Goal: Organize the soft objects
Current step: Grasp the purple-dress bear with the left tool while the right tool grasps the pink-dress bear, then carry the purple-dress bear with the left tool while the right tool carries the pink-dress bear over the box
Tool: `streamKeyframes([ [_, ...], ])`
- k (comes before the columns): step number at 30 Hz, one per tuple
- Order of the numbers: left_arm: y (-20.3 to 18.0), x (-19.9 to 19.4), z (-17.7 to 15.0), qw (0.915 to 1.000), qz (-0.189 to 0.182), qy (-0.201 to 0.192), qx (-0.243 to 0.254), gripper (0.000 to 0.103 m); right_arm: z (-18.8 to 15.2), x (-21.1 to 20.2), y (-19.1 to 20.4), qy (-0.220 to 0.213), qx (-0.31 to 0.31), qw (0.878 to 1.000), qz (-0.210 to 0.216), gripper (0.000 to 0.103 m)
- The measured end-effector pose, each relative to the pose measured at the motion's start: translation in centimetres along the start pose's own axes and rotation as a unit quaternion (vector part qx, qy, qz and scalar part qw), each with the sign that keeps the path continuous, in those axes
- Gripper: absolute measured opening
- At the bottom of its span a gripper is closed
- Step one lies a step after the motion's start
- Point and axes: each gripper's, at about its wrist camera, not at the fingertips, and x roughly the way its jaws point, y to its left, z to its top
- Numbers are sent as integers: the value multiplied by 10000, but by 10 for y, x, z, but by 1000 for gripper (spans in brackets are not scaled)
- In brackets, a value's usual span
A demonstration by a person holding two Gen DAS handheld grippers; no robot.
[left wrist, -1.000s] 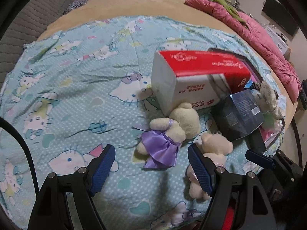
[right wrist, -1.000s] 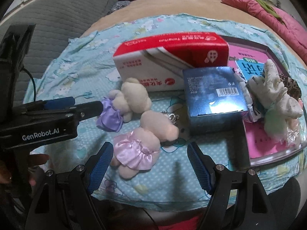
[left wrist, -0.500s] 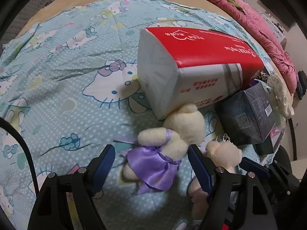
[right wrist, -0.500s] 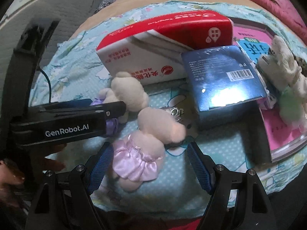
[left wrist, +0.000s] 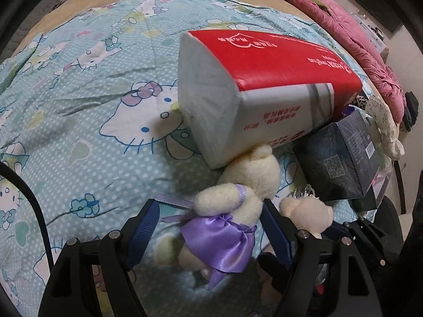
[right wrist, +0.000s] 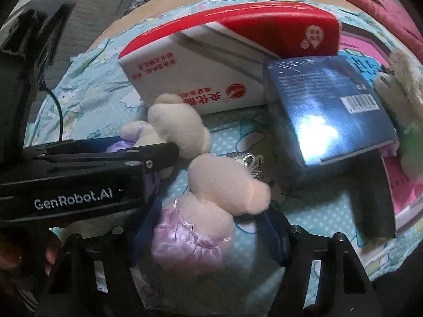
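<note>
My left gripper [left wrist: 210, 227], open, straddles the purple-skirted teddy [left wrist: 232, 211] low centre; my right gripper [right wrist: 208, 235], open, straddles the pink-skirted teddy [right wrist: 206, 211]. Both look light and squashy; I'd pinch the bodies.

pink-dressed bear [left wrist: 306, 215] half behind gripper [left wrist: 211, 227]

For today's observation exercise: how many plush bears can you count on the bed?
2. The purple-dress bear lies between the open left gripper fingers; the pink-dress bear lies between the open right gripper fingers. Others may be hidden.
</note>
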Motion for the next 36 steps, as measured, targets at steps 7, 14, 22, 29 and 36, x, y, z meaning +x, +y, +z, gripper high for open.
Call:
streamKeyframes([
  [7, -2, 2, 0, 9997, -214, -19, -102, 62, -1, 5, 5, 52, -356, 9994, 10, 63],
  [14, -5, -1, -5, 9993, -349, -58, -154, 44, -2, 4, 11, 36, -728, 9973, 98, 51],
  [22, 2, -25, -20, 9986, -264, -331, -328, 39, -2, -6, 15, -61, -981, 9945, 351, 44],
  [29, 11, -70, -29, 9955, -52, -792, -518, 37, 6, -30, 9, -319, -948, 9933, 581, 43],
  [36, 4, -118, -29, 9905, 37, -1284, -485, 37, 18, -81, 22, -964, -1342, 9845, 593, 43],
])
